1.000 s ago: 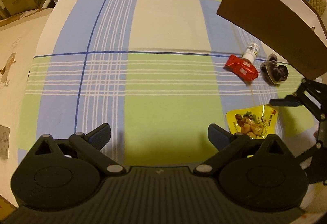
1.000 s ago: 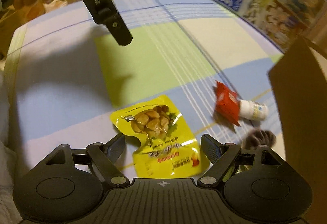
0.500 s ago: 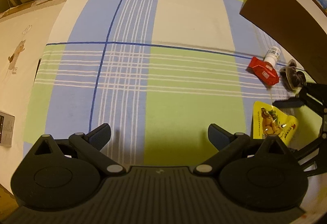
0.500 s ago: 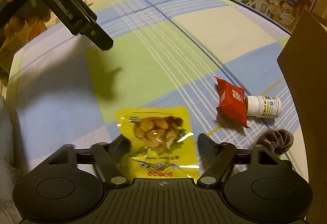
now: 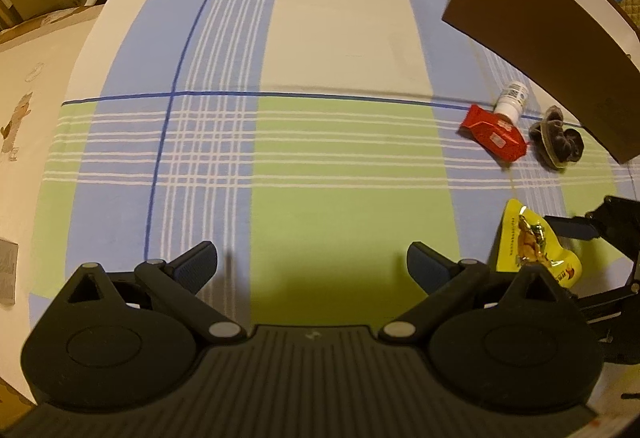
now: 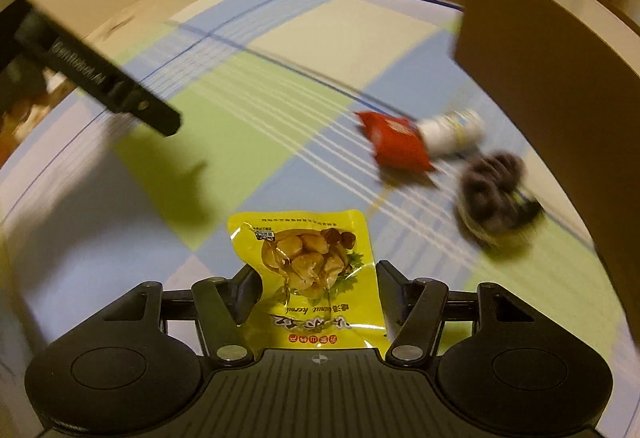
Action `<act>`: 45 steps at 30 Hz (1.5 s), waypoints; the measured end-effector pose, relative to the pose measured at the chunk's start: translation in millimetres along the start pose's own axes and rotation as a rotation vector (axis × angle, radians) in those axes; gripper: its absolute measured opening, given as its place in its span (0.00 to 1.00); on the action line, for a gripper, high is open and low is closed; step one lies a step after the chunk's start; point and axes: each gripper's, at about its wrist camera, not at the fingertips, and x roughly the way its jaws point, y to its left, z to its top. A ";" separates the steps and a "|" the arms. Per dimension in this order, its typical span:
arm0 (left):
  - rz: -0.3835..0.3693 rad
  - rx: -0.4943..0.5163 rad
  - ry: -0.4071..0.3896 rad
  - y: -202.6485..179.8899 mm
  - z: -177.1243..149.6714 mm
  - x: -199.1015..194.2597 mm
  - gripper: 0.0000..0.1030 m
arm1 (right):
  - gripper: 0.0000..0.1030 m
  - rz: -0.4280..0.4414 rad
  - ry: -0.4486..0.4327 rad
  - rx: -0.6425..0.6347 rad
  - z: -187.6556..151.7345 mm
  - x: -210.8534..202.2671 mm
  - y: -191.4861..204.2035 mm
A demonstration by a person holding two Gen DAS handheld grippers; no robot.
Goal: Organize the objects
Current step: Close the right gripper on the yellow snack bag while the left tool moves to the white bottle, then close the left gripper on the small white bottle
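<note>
- The right claw has its two fingers narrowed on both sides of a flat yellow plastic snack pouch with nuts printed on it; the pouch sits between them, and I cannot tell if it is lifted.
- The left claw is wide open and holds nothing, above the bench with a green, blue and cream checked cloth.
- A red foil packet touches a small white plastic bottle lying on its side.
- Just beside them lies a dark brown fabric scrunchie, near the brown cardboard box wall.
</note>
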 end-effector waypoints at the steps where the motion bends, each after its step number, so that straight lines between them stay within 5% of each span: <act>1: -0.002 0.006 -0.002 -2.2 0.3 0.0 0.96 | 0.56 -0.015 -0.003 0.034 -3.8 -3.4 -2.5; 12: -0.041 0.120 -0.030 -35.7 7.3 4.0 0.95 | 0.56 -0.212 -0.024 0.362 -48.0 -38.0 -51.7; 25: -0.152 0.413 -0.137 -123.3 57.5 17.7 0.73 | 0.56 -0.372 -0.043 0.601 -93.3 -75.3 -112.3; 35: -0.162 0.541 -0.116 -168.4 97.5 52.2 0.54 | 0.56 -0.395 -0.059 0.625 -102.6 -81.6 -123.4; 40: -0.183 0.567 -0.076 -177.1 103.9 67.1 0.37 | 0.57 -0.395 -0.059 0.615 -102.1 -80.1 -123.3; 45: -0.198 0.576 -0.069 -182.8 103.6 73.7 0.29 | 0.57 -0.399 -0.055 0.607 -100.6 -78.9 -122.9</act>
